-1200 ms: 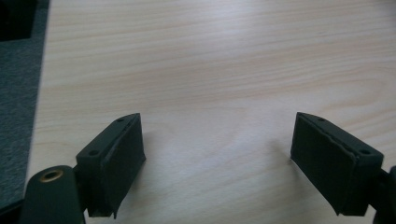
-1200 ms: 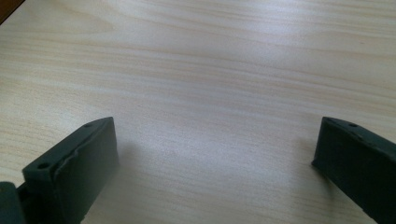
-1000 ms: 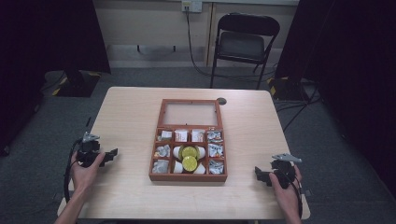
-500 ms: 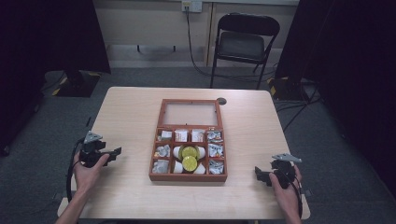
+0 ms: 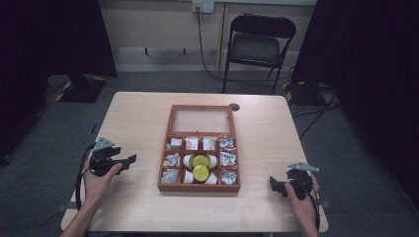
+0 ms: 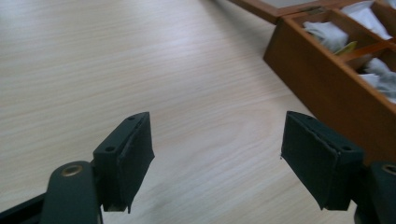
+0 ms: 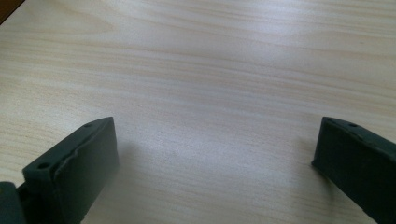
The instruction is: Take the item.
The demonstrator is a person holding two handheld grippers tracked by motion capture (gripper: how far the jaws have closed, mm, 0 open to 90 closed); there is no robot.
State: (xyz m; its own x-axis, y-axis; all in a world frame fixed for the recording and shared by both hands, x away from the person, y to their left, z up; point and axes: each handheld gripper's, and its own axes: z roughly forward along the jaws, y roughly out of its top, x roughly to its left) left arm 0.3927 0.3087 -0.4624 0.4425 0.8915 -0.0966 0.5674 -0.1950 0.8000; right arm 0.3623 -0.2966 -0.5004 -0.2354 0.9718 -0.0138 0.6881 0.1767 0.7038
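High view: a wooden box point(image 5: 199, 187) lies near the middle of the pale wood surface point(image 5: 267, 133), its long axis running away from the person toward the folding chair point(image 5: 257, 47) beyond the far edge. The box's lid point(image 5: 201, 120), a frame around a clear pane, lies open and flat on the far side, and the tray of compartments sits on the near side. The outer compartments hold small white and grey packets point(image 5: 227, 159); two round yellow-green things point(image 5: 200, 173) sit in the middle column, one behind the other, among white pieces. A small dark disc point(image 5: 234, 106) lies on the surface just beyond the lid's far right corner.

The left tongs point(image 5: 129, 160), held in the left hand point(image 5: 99, 180), sit near the left edge, well apart from the box, and point toward its left side. In the left gripper view the jaws stand wide apart with nothing between them, bare wood below, and the box's side wall point(image 6: 327, 79) is at the upper right with white packets point(image 6: 327, 32) inside.

The right tongs point(image 5: 273, 183), held in the right hand point(image 5: 301, 200), sit near the near right corner and point left, toward the box's near right corner. In the right gripper view point(image 7: 215, 154) the jaws are spread wide over bare wood, holding nothing.
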